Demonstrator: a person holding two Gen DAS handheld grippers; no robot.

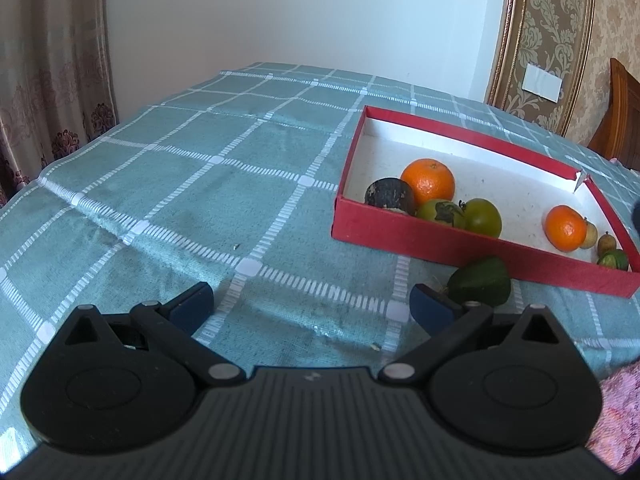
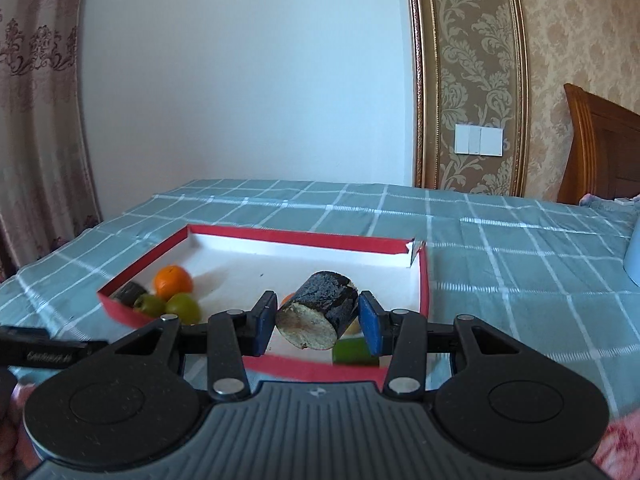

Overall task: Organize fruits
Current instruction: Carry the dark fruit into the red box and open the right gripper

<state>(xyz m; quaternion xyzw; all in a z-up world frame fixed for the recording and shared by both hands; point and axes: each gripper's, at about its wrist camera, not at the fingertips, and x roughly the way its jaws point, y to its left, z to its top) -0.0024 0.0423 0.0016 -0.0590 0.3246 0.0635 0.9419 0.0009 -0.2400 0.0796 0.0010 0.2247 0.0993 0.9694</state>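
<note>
A red box (image 1: 440, 242) with a white inside lies on the checked tablecloth; it also shows in the right wrist view (image 2: 120, 308). It holds two oranges (image 1: 428, 182), two green fruits (image 1: 482, 216), a dark cut piece (image 1: 390, 196) and small fruits at the right end. A dark green fruit (image 1: 480, 282) lies on the cloth outside the box, just beyond the right finger of my open, empty left gripper (image 1: 312, 304). My right gripper (image 2: 318, 320) is shut on a dark cylindrical piece (image 2: 320, 312) with a pale cut face, held above the box's near edge.
The teal checked tablecloth (image 1: 200, 184) covers the table. A curtain (image 1: 48, 80) hangs at the left. A wooden chair back (image 2: 600, 148) stands at the right, and a pale blue object (image 2: 634, 256) sits at the right edge.
</note>
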